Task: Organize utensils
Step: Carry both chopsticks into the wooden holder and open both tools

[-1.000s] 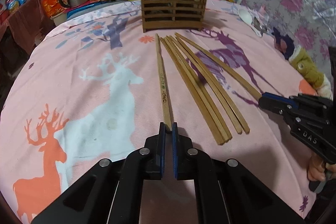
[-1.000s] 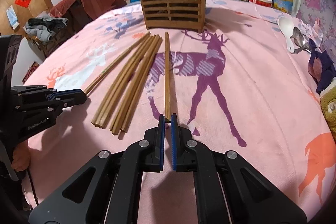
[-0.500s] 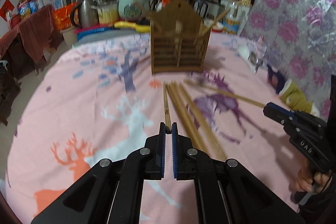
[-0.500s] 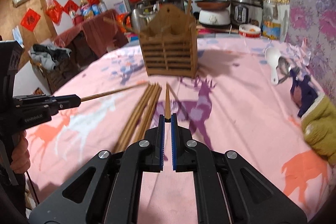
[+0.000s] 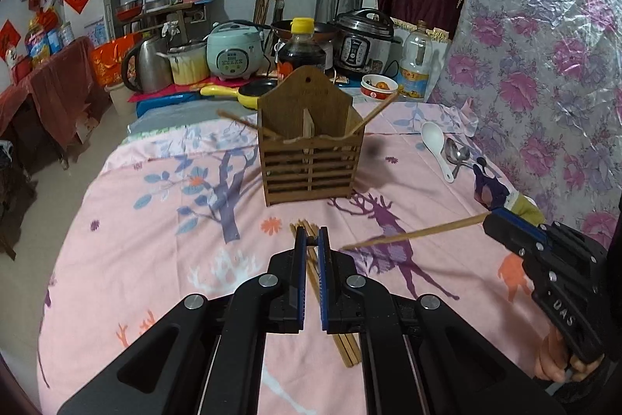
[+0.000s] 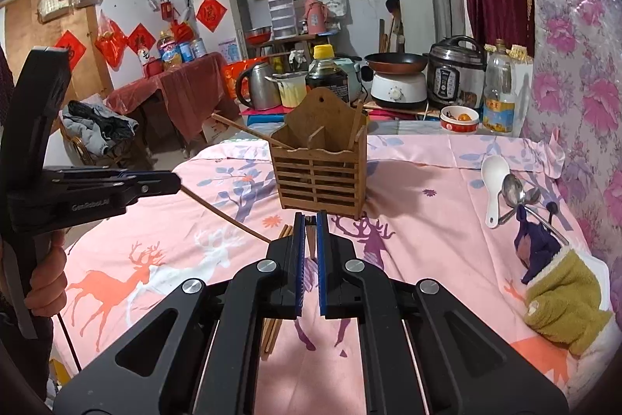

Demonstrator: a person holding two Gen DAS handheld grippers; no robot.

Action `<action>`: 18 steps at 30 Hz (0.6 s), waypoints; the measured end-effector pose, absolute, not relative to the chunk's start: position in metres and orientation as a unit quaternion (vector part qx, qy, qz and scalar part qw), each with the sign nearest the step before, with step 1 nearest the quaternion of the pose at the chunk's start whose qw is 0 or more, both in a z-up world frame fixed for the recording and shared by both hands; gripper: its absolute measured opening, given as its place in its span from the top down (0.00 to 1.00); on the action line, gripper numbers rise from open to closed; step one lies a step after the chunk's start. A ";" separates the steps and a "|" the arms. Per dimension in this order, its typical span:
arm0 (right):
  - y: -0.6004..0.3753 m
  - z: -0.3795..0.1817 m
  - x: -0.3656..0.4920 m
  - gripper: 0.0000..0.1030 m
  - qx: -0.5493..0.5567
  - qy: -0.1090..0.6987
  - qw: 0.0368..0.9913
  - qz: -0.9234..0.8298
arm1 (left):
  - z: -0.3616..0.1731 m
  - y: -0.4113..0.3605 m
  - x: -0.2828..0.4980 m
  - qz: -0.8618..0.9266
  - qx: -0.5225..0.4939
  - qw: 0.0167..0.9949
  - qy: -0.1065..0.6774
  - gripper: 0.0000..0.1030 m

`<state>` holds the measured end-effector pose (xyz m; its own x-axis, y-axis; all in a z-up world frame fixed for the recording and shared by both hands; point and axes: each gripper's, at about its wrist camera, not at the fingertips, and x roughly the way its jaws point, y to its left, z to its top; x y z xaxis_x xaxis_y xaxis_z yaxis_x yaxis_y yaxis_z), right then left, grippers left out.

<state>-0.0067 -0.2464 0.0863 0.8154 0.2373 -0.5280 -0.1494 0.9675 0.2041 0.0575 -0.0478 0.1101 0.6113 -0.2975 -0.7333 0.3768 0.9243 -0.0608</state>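
A slatted wooden utensil holder (image 5: pixel 311 158) (image 6: pixel 322 170) stands upright on the pink deer-print cloth, with a few chopsticks leaning in it. My left gripper (image 5: pixel 310 236) (image 6: pixel 177 181) is shut on one chopstick (image 6: pixel 225 212), held above the cloth. My right gripper (image 6: pixel 310 220) (image 5: pixel 491 218) is shut on another chopstick (image 5: pixel 412 233), also lifted clear of the table. Both grippers hang short of the holder's front. Several loose chopsticks (image 5: pixel 348 349) (image 6: pixel 272 333) lie on the cloth beneath the grippers, mostly hidden by them.
A white spoon (image 5: pixel 437 142) and metal spoons (image 5: pixel 455 152) lie at the right near a dark cloth and a mustard-coloured cloth (image 6: pixel 559 298). Cookers, a kettle, bottles and a bowl crowd the far end behind the holder. A flowered curtain stands along the right.
Both grippers have risen from the cloth, each lifting its chopstick off the row. The views tilted up, so the holder and the back of the room now show more fully.
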 end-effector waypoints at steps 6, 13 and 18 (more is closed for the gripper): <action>-0.244 0.107 0.007 0.94 0.070 0.266 0.956 0.104 | 0.137 -0.060 0.083 -0.193 0.052 0.902 0.383 0.94; -0.243 0.129 0.031 0.94 0.067 0.250 0.960 0.108 | 0.172 -0.077 0.111 -0.194 0.060 0.912 0.355 0.94; -0.242 0.152 0.056 0.94 0.059 0.225 0.967 0.104 | 0.208 -0.085 0.138 -0.183 0.054 0.928 0.321 0.94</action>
<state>0.0563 -0.2418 0.1518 0.8768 0.2287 -0.4230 -0.1752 0.9711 0.1618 0.1383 -0.0846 0.2080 0.7272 -0.3038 -0.6156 0.3735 0.9275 -0.0165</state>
